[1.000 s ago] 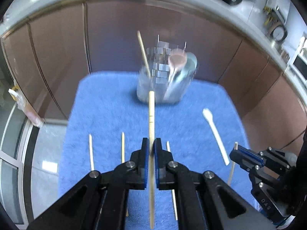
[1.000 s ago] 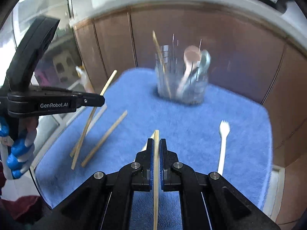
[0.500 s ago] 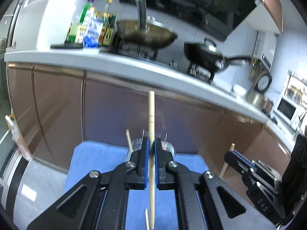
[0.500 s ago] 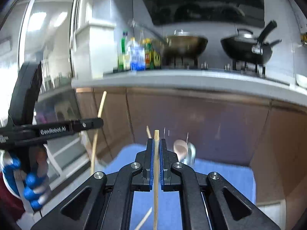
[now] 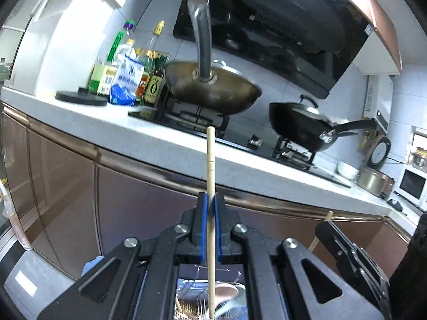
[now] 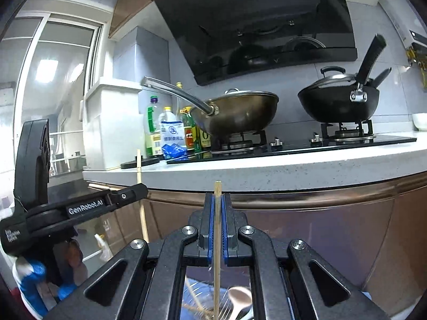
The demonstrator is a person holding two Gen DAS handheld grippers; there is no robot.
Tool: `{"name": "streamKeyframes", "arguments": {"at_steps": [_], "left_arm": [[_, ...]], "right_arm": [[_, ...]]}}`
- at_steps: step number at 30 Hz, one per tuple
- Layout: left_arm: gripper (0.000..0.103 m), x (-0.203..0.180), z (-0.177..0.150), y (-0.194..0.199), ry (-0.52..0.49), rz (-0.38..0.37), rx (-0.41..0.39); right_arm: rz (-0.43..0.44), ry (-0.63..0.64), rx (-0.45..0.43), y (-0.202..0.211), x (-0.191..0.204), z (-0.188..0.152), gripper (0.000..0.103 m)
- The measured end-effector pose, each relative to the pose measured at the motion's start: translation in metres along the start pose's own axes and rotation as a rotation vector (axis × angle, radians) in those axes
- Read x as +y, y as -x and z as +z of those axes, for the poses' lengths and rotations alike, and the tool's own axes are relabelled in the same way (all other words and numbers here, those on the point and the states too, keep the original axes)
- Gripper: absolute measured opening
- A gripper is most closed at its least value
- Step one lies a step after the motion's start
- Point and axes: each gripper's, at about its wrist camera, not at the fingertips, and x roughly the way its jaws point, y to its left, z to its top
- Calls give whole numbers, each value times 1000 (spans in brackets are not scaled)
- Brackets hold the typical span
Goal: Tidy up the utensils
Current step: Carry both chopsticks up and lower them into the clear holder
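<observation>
Each hand-held gripper is clamped on one upright chopstick: left hand-held gripper (image 5: 210, 208) on its chopstick (image 5: 210, 165), right hand-held gripper (image 6: 217, 208) on its chopstick (image 6: 217, 229). The utensil holder (image 6: 210, 298) lies directly below both, so each stick's long axis already points down into it; neither hand looks nearer

My grippers (image 5: 210, 226) (image 6: 217, 229): black linkage arms, silver screws, blue pads; the left one (image 6: 80, 208) marked "GenRobot.AI" in white; blue glove (image 6: 32, 288).

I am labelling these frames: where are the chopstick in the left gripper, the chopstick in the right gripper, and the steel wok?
left chopstick (image 5: 210, 160), left wrist view, shaft above the pads.
right chopstick (image 6: 217, 189), right wrist view, top end.
steel wok (image 6: 240, 114), right wrist view, bowl side.
</observation>
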Motion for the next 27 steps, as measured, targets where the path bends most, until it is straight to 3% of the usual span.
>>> {"name": "streamKeyframes", "arguments": {"at_steps": [9, 21, 27], "left_arm": [[5, 19, -46, -64, 27, 35, 58], [5, 9, -70, -74, -27, 75, 28], [5, 8, -80, -75, -37, 83, 16]], "right_arm": [[-26, 11, -7, -35, -17, -35, 5], [-16, -6, -52, -36, -23, -35, 5], [-24, -3, -11, -40, -24, -55, 5]]}}
